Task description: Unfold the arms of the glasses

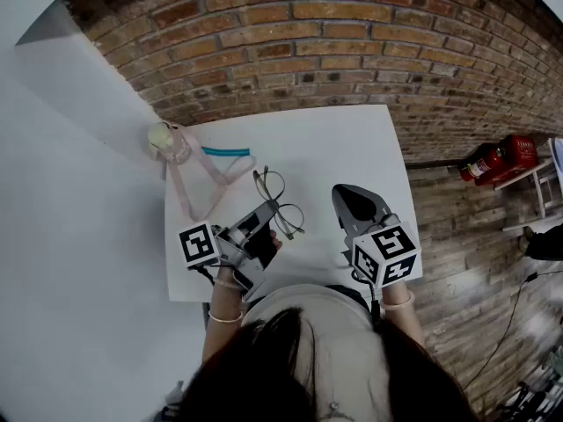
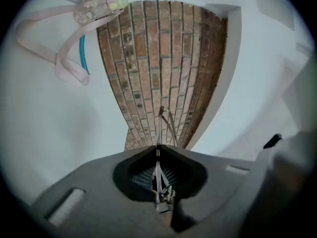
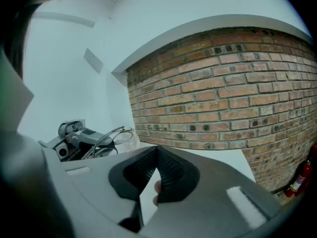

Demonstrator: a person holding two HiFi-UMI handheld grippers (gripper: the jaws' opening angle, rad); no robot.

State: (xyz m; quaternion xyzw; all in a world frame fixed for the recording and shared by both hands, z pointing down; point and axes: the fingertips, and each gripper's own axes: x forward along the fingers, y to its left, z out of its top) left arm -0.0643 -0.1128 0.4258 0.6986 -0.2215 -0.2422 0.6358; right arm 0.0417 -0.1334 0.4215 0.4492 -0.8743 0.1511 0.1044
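Note:
Thin wire-framed glasses (image 1: pixel 280 204) are at the middle of the white table (image 1: pixel 352 143), lenses toward the wall. My left gripper (image 1: pixel 266 219) is shut on the glasses at their near end. In the left gripper view the thin metal frame (image 2: pixel 167 124) sticks up out of the closed jaws of the left gripper (image 2: pixel 157 151). My right gripper (image 1: pixel 345 193) hovers to the right of the glasses, apart from them, jaws shut with nothing between them. The right gripper view shows the right gripper (image 3: pixel 157 150) closed, and the glasses (image 3: pixel 117 135) to the left with the left gripper (image 3: pixel 74 139) on them.
A clear bottle (image 1: pixel 168 141) with a pink strap (image 1: pixel 195 183) and a teal strip (image 1: pixel 226 151) lie at the table's far left corner. A brick wall (image 1: pixel 334 42) backs the table. A red fire extinguisher (image 1: pixel 493 160) lies on the floor at right.

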